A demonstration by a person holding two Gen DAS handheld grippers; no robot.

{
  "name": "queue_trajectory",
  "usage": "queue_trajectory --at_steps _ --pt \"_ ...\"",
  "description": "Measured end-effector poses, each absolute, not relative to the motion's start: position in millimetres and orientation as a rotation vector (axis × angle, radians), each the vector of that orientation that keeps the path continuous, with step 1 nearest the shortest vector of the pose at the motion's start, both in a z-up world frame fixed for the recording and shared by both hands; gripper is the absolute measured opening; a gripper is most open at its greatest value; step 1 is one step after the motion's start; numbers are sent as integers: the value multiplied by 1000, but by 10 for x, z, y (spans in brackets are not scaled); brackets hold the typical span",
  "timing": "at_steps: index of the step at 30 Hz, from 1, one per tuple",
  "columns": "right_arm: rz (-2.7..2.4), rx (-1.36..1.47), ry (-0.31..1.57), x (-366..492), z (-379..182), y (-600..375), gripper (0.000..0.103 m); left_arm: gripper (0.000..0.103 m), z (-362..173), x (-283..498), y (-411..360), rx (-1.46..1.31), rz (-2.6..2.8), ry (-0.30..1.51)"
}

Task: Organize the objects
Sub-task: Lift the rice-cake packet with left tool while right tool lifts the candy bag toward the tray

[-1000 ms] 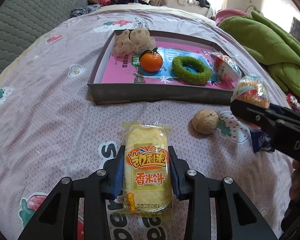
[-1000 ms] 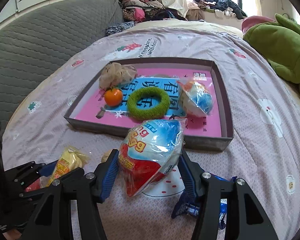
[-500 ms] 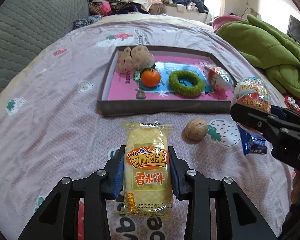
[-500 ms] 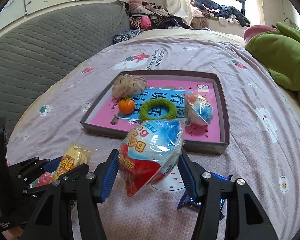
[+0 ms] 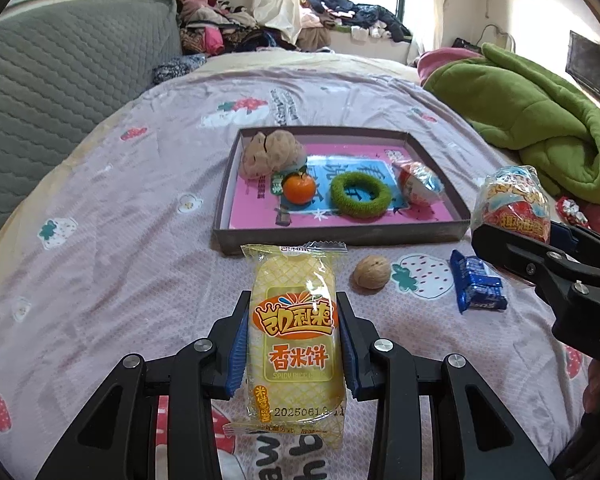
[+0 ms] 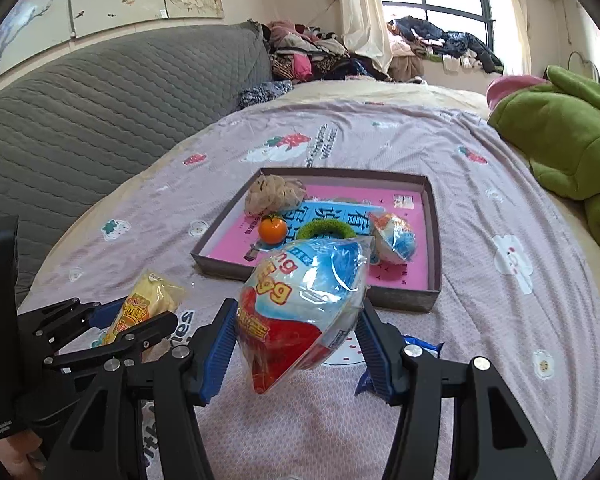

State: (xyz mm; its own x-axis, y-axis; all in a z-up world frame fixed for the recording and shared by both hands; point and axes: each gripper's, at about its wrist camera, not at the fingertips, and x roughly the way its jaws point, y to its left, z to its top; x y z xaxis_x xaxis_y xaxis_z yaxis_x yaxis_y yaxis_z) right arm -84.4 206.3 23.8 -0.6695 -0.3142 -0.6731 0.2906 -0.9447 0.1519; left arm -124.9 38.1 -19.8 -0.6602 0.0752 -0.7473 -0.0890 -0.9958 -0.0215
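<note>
My left gripper (image 5: 294, 308) is shut on a yellow rice cracker packet (image 5: 294, 332), held above the bedspread in front of the box. My right gripper (image 6: 296, 312) is shut on a wrapped egg-shaped toy packet (image 6: 304, 304); it also shows in the left wrist view (image 5: 512, 208) at the right. The shallow grey box (image 5: 340, 236) with a pink floor holds a beige sponge (image 5: 270, 152), an orange (image 5: 299, 189), a green ring (image 5: 360, 194) and another egg packet (image 5: 418, 188). A walnut (image 5: 372, 272) and a blue wrapper (image 5: 476, 286) lie in front of the box.
A green blanket (image 5: 540, 120) is heaped at the right. A grey quilted headboard (image 6: 100, 112) runs along the left. Piled clothes (image 5: 340, 12) sit by the window at the back. A red packet (image 5: 572, 212) lies by the blanket.
Both grippers have pulled back and risen from the box with their packets still held. The box now looks smaller and farther away.
</note>
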Motion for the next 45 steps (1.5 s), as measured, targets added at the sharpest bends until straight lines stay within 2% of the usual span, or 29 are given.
queue_trajectory --at_steps 20,39,45 --pt "-2608 905 -35 -545 707 2056 58 40 334 -994 450 -1108 2834 49" --pt "-2635 820 52 -675 1118 2077 58 40 684 -1310 369 -1037 2866 91" --pt "-2658 784 11 -824 1208 2231 58 40 675 -1472 369 -1043 2867 85"
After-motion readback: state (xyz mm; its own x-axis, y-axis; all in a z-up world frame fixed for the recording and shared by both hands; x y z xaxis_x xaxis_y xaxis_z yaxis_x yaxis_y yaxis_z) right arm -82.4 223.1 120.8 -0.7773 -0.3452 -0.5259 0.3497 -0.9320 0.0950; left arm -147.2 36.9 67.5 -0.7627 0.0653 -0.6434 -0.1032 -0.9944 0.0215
